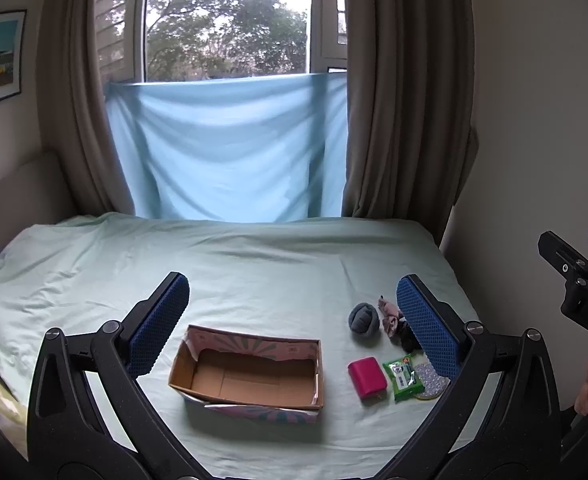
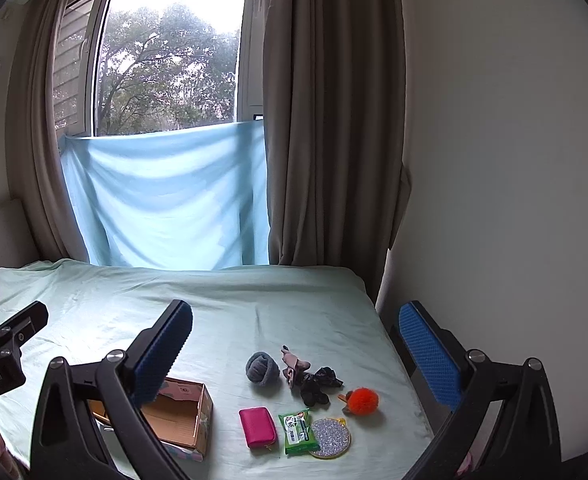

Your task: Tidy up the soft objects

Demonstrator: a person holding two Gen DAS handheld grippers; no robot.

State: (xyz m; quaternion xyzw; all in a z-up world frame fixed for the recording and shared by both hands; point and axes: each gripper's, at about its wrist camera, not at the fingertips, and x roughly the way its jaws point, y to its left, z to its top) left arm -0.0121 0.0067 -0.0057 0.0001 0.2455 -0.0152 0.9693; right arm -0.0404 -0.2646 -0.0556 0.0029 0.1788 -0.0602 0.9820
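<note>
Both grippers, left [image 1: 290, 320] and right [image 2: 294, 348], spread wide, empty, above bed [image 1: 254, 264]. Box [image 1: 246, 372] empty. Risk: light box slides when nudged; scrunchie [image 2: 320, 384] and sock ball [image 2: 262, 368] snag together.

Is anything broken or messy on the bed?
Nothing is spilled. The cardboard box looks worn: its flaps are gone and the inner rim is torn and ragged. The dark scrunchie and pink cloth lie in a tangled heap beside the grey sock ball.

Bed [image 2: 222, 320], pale green sheet. Lying directly on it: open box [image 2: 182, 420]; right of it, sock ball [image 2: 262, 368], scrunchies [image 2: 310, 380], pompom [image 2: 363, 400], pink pouch [image 2: 257, 426], wipes [image 2: 297, 431], glitter disc [image 2: 330, 438].
</note>
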